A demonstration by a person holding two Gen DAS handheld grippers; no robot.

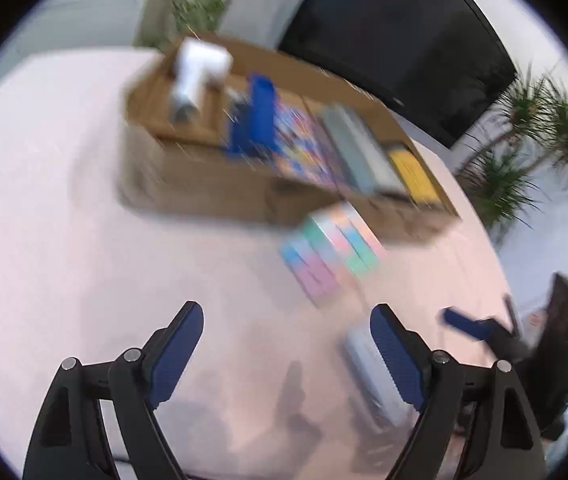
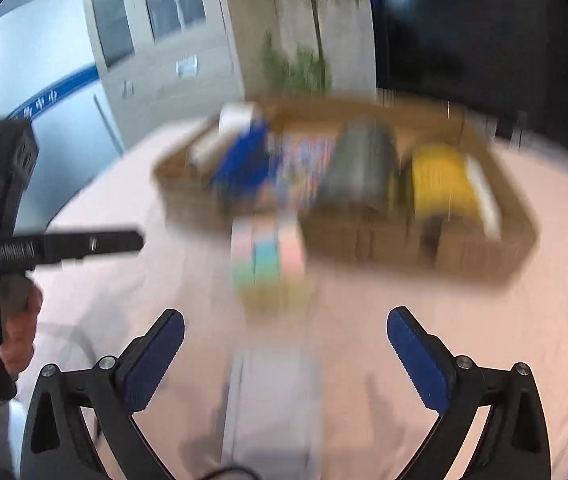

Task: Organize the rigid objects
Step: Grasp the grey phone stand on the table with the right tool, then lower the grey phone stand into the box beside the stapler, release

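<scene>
Both views are motion-blurred. A cardboard box (image 1: pixel 188 192) (image 2: pixel 480 252) sits on the pink table and holds a white device (image 1: pixel 194 76), a blue object (image 1: pixel 258 116) (image 2: pixel 240 160), a colourful book (image 1: pixel 302 140), a grey book (image 1: pixel 358 148) (image 2: pixel 358 164) and a yellow book (image 1: pixel 414 174) (image 2: pixel 442 178). A pastel block set (image 1: pixel 334 250) (image 2: pixel 270 258) lies in front of the box. A pale grey box (image 1: pixel 372 372) (image 2: pixel 270 404) lies nearer. My left gripper (image 1: pixel 286 332) is open and empty. My right gripper (image 2: pixel 286 336) is open and empty above the grey box.
A dark screen (image 1: pixel 396 36) stands behind the box. Potted plants (image 1: pixel 524 160) stand at the right. The other gripper shows at the right edge of the left wrist view (image 1: pixel 480 328) and the left of the right wrist view (image 2: pixel 56 246). A grey cabinet (image 2: pixel 156 40) stands behind.
</scene>
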